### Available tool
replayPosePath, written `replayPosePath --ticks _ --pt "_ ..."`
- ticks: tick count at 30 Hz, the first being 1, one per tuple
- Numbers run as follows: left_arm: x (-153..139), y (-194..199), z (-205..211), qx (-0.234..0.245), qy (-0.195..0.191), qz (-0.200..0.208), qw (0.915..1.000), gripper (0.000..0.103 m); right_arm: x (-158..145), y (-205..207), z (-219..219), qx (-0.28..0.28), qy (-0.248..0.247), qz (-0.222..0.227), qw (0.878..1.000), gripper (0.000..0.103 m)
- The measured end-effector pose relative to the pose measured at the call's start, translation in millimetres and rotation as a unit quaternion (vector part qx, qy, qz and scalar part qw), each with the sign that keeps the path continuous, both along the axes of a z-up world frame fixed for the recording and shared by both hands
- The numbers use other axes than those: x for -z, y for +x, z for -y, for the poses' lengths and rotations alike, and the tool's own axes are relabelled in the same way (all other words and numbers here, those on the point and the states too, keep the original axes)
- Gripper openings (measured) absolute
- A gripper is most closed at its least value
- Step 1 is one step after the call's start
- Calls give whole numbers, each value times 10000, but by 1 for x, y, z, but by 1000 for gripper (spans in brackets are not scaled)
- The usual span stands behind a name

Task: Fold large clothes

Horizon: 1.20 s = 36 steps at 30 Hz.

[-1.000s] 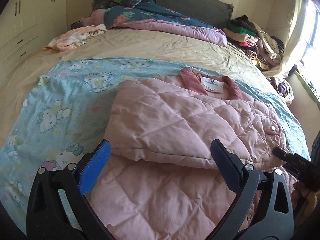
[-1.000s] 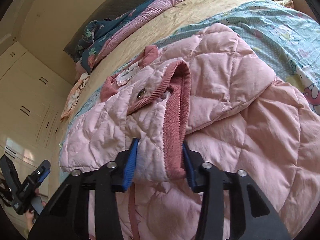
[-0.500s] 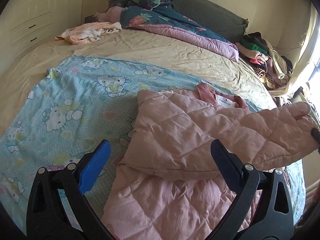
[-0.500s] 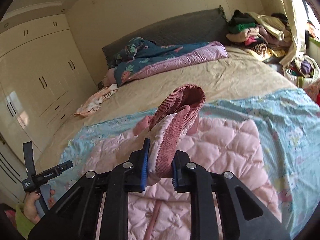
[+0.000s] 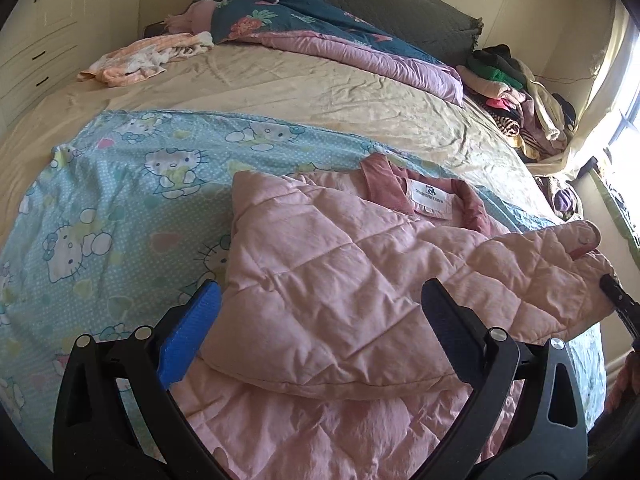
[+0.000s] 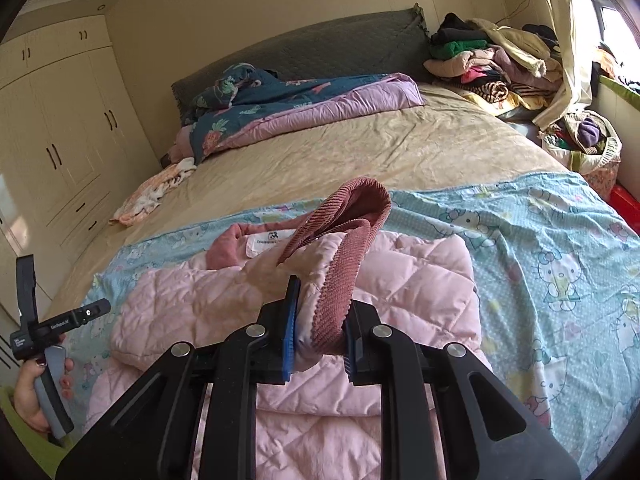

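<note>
Pink jacket cuff [image 6: 340, 280] between right hand-held gripper [image 6: 320, 336] fingers

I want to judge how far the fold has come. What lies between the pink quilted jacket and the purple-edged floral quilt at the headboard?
In both wrist views, first the Hello Kitty sheet under the pink jacket, then bare beige bedsheet up to the quilt.

A wide bed [image 6: 360, 152] fills the room, covered by a wrinkled tan sheet. A grey padded headboard [image 6: 320, 52] stands against a plain cream wall [image 6: 240, 8]. Cream wardrobe doors [image 6: 60, 120] with dark handles and drawers below line the wall on one side of the bed. On the other side a window [image 6: 612, 20] lets in bright daylight past a pale curtain [image 6: 560, 40]. A green ledge [image 6: 620, 92] runs under the window.
</note>
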State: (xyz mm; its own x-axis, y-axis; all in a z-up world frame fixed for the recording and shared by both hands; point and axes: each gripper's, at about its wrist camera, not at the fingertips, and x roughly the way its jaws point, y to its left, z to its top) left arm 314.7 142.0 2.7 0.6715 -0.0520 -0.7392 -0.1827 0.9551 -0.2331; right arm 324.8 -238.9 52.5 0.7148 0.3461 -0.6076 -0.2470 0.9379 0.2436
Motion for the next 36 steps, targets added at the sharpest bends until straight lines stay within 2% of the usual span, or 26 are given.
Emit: replayPosePath --ticks 4,10,15,21,23,26,30,36 --pt "7 8 18 210 24 -81 9997 93 18 1 0 70 -29 -166 9998 17" --pt "24 16 40 532 -222 -254 9980 93 32 5 4 120 -37 -382 9992 18" --pt "40 22 48 551 14 -509 9972 93 39 9 5 187 44 -588 9981 22" --pt "57 29 46 555 156 -697 9959 93 40 8 4 233 -24 -719 9971 34" --pt "62 32 45 559 175 -771 9953 94 36 5 7 352 -9 -630 9974 49" --pt "68 34 41 556 121 -792 9952 95 28 0 10 382 94 -526 9978 53" --pt "74 36 39 557 135 -791 9952 95 23 -3 -7 80 -31 -490 9988 54" --pt "80 36 38 586 126 -741 9954 95 34 2 -67 -722 -443 -681 9941 56"
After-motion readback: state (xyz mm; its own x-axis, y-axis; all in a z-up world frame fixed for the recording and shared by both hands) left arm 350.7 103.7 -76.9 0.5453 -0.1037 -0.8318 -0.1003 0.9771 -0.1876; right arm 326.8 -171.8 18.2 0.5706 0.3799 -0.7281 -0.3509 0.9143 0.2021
